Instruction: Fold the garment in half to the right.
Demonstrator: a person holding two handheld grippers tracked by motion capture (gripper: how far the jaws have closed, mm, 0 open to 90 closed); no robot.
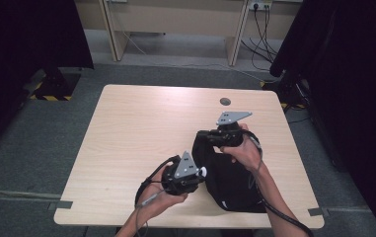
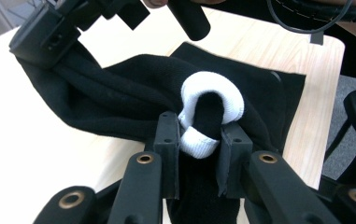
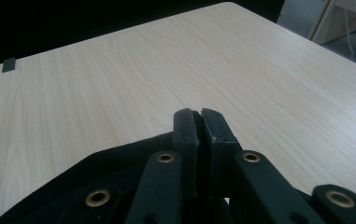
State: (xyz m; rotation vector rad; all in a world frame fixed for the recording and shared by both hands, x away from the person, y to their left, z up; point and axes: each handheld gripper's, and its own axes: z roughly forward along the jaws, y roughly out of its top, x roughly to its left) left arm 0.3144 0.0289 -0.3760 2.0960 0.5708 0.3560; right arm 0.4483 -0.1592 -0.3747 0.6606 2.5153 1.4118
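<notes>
A black garment [image 1: 230, 180] with a white cuff [image 2: 211, 95] hangs between both grippers above the tabletop [image 1: 141, 128]. The left gripper [image 2: 199, 142] pinches the cuff; the right gripper [image 3: 200, 121] clamps an upper edge. Lifting evenly, with both grips kept firm, should hold the cloth taut.

The bench [image 1: 141, 128] has a pale wood-grain top, smooth with a soft sheen, and the grain lines run fine and straight. The garment [image 2: 119, 98] on it is black knitted cloth, matt and slightly fuzzy, lying in soft folds. Its white cuff [image 2: 213, 88] looks like thicker ribbed knit, also matt. The left gripper [image 2: 199, 140] is matt black plastic with brass-coloured metal rivets in its links. The right gripper [image 3: 200, 122] is of the same dull black plastic, with the same brassy rivets. On top of each sits a grey plate [image 1: 186, 165], flat and unpolished. The floor [image 1: 32, 148] is rough grey carpet.
</notes>
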